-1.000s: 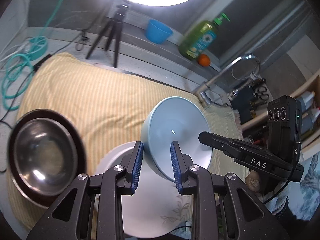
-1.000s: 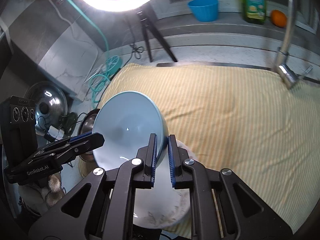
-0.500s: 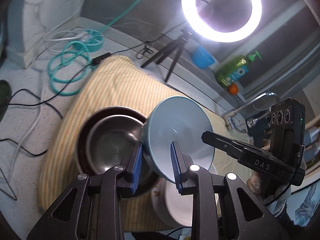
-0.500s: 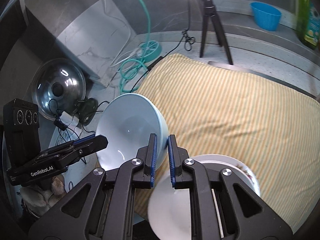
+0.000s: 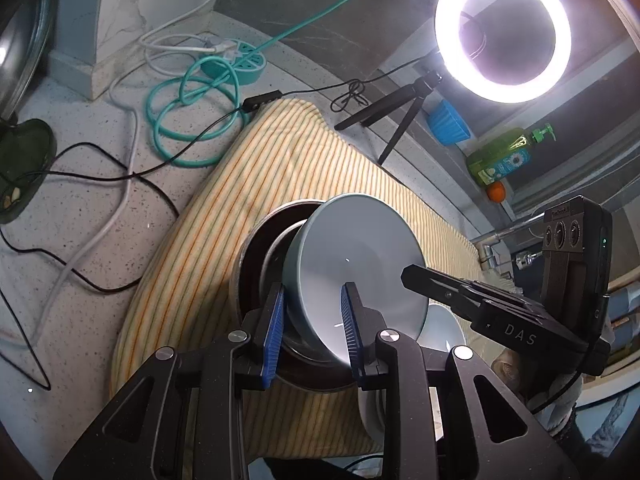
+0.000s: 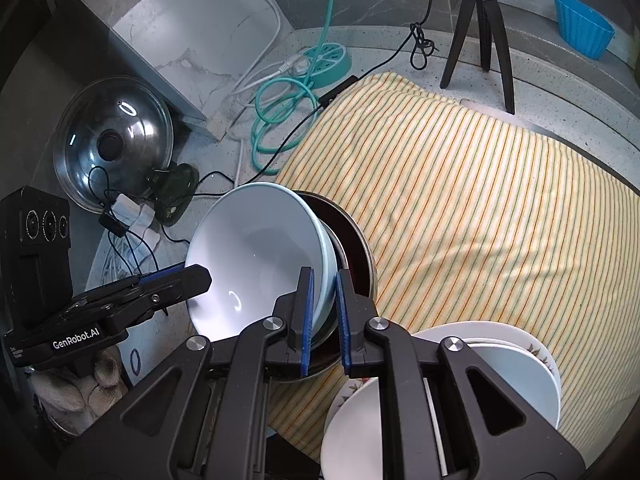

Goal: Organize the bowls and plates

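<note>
The step in hand looks like nesting the light blue bowl [image 6: 256, 256] into the bowl stack: it hangs tilted over the steel bowl [image 5: 276, 256], which sits inside the dark brown bowl [image 5: 256, 240] on the striped cloth [image 6: 480, 200] covering the table. Whether the blue bowl's underside touches the steel bowl yet cannot be told.

The right hand-held gripper [image 6: 322, 312] straddles the blue bowl's rim, one pad inside and one outside, with a little gap showing, so the pinch looks loosened or only light. The left hand-held gripper [image 5: 312, 320] is spread, its pads set either side of the bowl's near edge without clamping; in the right wrist view one of its fingers reaches across the bowl's mouth.

Just beside the dark brown bowl, on its right, lie the white plates [image 6: 516, 364], one with a floral rim.

The next move, as I judge it, calls for levelling the blue bowl so it seats squarely in the steel one, then spreading the right pads fully and drawing both grippers back without dragging the rim; a tilted release could let it rock or slide off
</note>
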`<control>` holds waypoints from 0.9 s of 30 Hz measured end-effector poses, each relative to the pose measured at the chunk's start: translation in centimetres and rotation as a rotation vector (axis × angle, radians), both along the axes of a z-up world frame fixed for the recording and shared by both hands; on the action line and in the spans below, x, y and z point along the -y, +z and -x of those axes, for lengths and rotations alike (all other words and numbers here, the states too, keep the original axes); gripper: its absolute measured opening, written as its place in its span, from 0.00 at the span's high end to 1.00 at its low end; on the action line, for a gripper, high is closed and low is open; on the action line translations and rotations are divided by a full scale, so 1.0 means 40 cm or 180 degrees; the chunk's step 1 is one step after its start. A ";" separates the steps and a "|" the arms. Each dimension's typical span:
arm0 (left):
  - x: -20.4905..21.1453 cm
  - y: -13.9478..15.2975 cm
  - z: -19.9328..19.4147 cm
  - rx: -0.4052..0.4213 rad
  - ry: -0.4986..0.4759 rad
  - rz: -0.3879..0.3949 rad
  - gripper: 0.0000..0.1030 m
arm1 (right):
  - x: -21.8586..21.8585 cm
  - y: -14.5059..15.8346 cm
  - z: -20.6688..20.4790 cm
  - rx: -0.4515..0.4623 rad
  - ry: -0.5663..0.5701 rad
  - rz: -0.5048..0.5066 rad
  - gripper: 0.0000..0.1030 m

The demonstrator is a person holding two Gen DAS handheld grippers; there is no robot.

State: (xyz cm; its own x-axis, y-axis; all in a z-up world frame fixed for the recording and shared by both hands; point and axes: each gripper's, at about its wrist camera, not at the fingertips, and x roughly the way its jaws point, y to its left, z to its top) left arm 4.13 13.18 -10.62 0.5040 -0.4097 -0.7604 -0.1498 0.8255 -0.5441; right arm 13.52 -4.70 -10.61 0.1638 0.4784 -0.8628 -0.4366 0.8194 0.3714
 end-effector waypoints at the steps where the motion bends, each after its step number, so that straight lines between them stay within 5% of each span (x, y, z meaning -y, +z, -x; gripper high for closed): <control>1: -0.001 -0.003 0.000 -0.0012 -0.0002 0.0001 0.76 | -0.001 -0.004 -0.001 -0.0009 0.0004 0.0010 0.89; 27: -0.053 0.008 0.024 0.0000 0.0151 -0.0077 0.76 | 0.055 0.000 -0.001 -0.0014 -0.0100 -0.0092 0.89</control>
